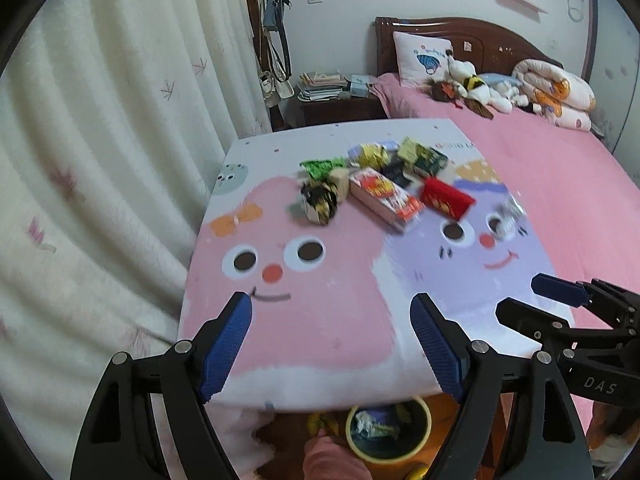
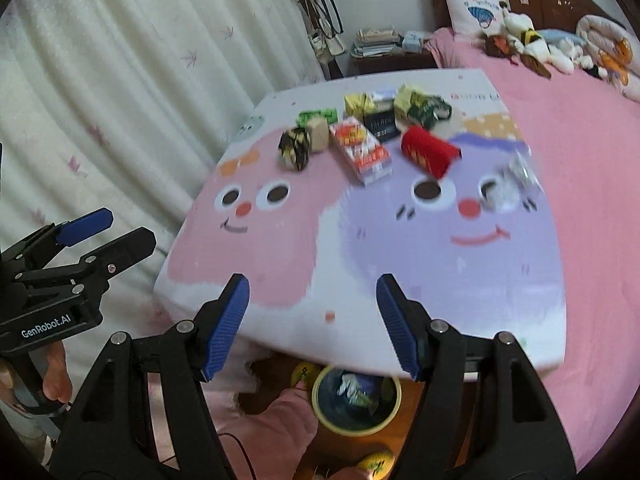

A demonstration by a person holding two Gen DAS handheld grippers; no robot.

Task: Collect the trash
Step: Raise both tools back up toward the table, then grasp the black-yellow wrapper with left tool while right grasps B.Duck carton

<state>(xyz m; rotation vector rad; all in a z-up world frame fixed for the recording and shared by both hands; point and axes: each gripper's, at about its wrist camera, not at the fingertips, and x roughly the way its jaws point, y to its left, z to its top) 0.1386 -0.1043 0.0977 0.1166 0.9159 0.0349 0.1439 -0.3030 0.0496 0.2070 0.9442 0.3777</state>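
Both fisheye views are aimed steeply down and forward from above the near edge of the cartoon mat (image 1: 320, 320), toward the headboard (image 1: 480, 36). The right gripper (image 1: 520, 300) is caught at the left view's right edge (and vice versa). The trash pile (image 2: 380, 136) and bin (image 2: 356, 400) are shared.
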